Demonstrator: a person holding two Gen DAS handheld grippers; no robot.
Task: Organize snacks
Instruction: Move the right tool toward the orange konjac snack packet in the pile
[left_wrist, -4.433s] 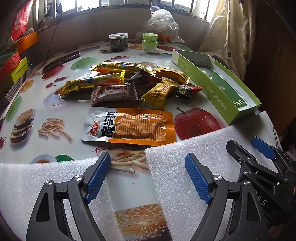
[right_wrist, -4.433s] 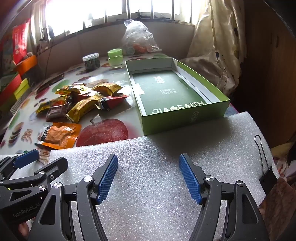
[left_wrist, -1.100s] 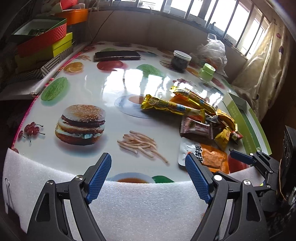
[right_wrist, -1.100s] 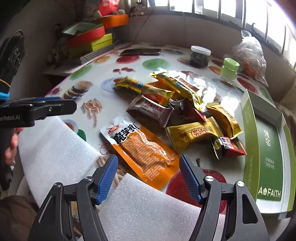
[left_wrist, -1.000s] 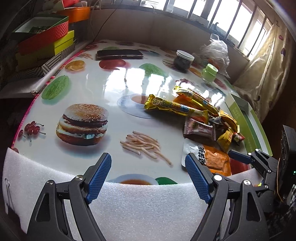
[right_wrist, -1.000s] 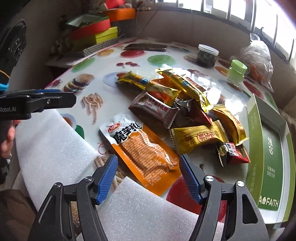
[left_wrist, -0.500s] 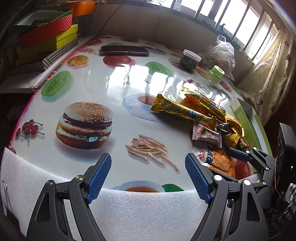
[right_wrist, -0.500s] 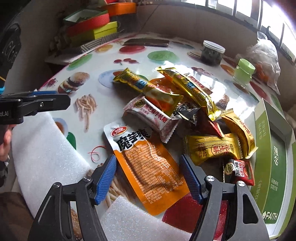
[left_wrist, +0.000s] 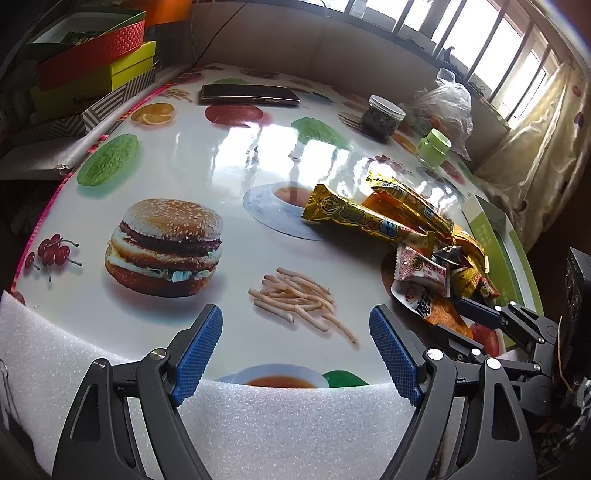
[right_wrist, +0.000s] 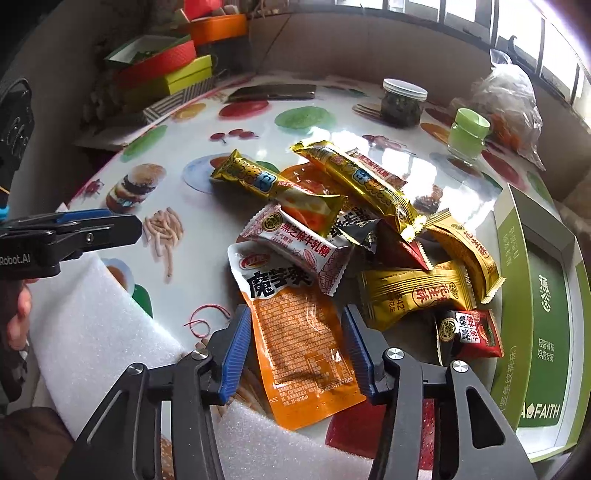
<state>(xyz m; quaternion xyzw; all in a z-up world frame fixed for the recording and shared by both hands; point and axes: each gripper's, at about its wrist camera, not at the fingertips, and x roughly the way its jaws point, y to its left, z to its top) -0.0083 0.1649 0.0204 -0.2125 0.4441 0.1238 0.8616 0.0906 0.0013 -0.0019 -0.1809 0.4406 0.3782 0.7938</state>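
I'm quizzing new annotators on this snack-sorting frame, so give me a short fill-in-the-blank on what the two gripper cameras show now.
1. The right gripper, jaws open, straddles the ____ flat pouch.
2. The green box at the table's right edge holds ____ snacks.
3. The left gripper is open and holds ____.
4. The small jar beside the dark-filled jar has a ____ lid.

Missing words: orange; no; nothing; green

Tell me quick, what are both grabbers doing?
Left gripper: open, holding nothing.
Right gripper: open, straddling the orange packet, not gripping it yet.
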